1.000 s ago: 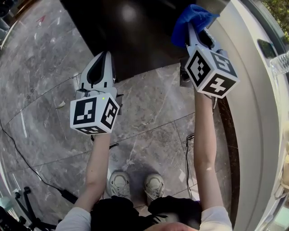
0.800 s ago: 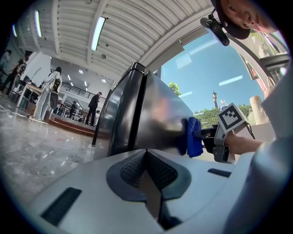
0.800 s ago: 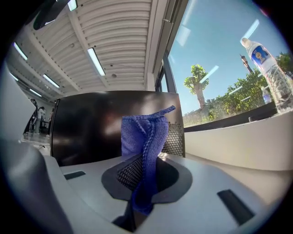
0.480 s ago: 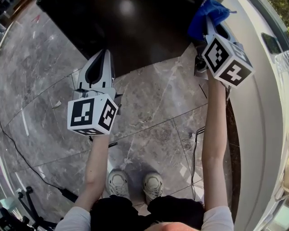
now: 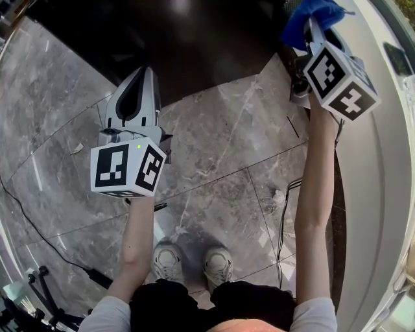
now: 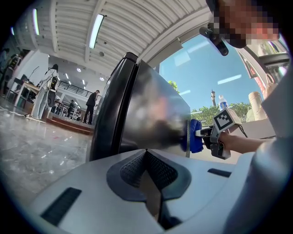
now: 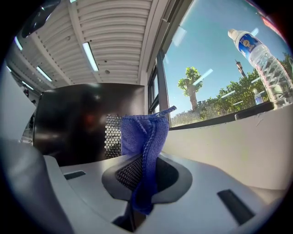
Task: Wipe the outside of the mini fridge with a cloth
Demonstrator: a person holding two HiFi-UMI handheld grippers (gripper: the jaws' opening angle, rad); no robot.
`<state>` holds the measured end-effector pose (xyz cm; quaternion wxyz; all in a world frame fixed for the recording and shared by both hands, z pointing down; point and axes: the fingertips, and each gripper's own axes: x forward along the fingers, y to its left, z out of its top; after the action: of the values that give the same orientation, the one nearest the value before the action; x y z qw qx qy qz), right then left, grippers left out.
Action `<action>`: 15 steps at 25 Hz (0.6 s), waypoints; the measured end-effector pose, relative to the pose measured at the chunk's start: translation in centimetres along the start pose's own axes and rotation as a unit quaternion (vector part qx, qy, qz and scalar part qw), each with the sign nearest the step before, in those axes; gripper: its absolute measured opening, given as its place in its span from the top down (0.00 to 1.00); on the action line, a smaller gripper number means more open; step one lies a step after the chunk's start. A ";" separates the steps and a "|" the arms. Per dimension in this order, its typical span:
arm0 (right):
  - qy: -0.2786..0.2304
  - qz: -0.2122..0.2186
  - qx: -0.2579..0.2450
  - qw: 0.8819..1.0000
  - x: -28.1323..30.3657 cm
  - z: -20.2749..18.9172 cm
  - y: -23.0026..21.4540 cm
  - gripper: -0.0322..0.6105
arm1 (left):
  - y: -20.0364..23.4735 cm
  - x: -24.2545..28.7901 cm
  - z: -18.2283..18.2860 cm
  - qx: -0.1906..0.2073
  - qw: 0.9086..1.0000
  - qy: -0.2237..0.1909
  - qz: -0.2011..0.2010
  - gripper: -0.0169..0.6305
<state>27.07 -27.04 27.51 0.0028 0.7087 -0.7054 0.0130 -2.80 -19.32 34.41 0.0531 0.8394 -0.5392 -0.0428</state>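
Mini fridge [image 5: 194, 39]: one, black and glossy, filling the top centre of the head view. In the left gripper view it stands mid-frame, side panel facing me.

White ledge [image 5: 382, 162]: one, running down the right edge of the head view.

Grippers: two.
- My left gripper [image 5: 146, 72] hangs at centre left over the marble floor [image 5: 220, 162], short of the fridge. Its own view shows the jaws clenched together with nothing between them. It is idle.
- My right gripper [image 5: 316, 35] is in the upper right corner, at the fridge's right-hand side, in the gap next to the ledge. It is clamped on the cloth.

Cloth [image 5: 311, 16]: one, blue. It is pinched between the right jaws with a bunch standing up past the tips. From the left gripper view it looks pressed to the side panel by a perforated strip. The right gripper view shows a honeycomb vent just behind it.

Step, as I judge it: mid-wipe on the fridge's right side, near the rear edge.

Next move calls for steady pressure and a stroke along that panel, keeping the cloth flat rather than letting the jaw tips scrape. Top and front not yet judged done.

Water bottle [image 7: 265, 59]: one, clear, upper right of the right gripper view, up on the ledge.
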 end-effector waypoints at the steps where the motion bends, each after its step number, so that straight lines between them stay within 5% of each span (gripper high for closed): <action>1: 0.000 -0.002 0.000 1.000 0.0 0.0 -0.3 0.85 | -0.2 0.0 0.1 0.000 1.000 -0.002 -0.001 0.97; 9: 0.010 -0.054 0.013 0.998 0.0 -0.6 -3.7 0.85 | -0.3 -0.4 1.8 -0.007 1.000 -0.027 -0.007 0.97; 15: -0.017 -0.028 0.037 0.999 -3.6 0.2 -0.8 0.85 | 1.0 -1.7 3.1 -0.020 0.999 -0.039 0.004 0.97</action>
<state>27.88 -23.42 27.21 -0.0353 0.7278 -0.6844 0.0268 -4.80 -18.37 31.48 0.0488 0.8337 -0.5433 -0.0862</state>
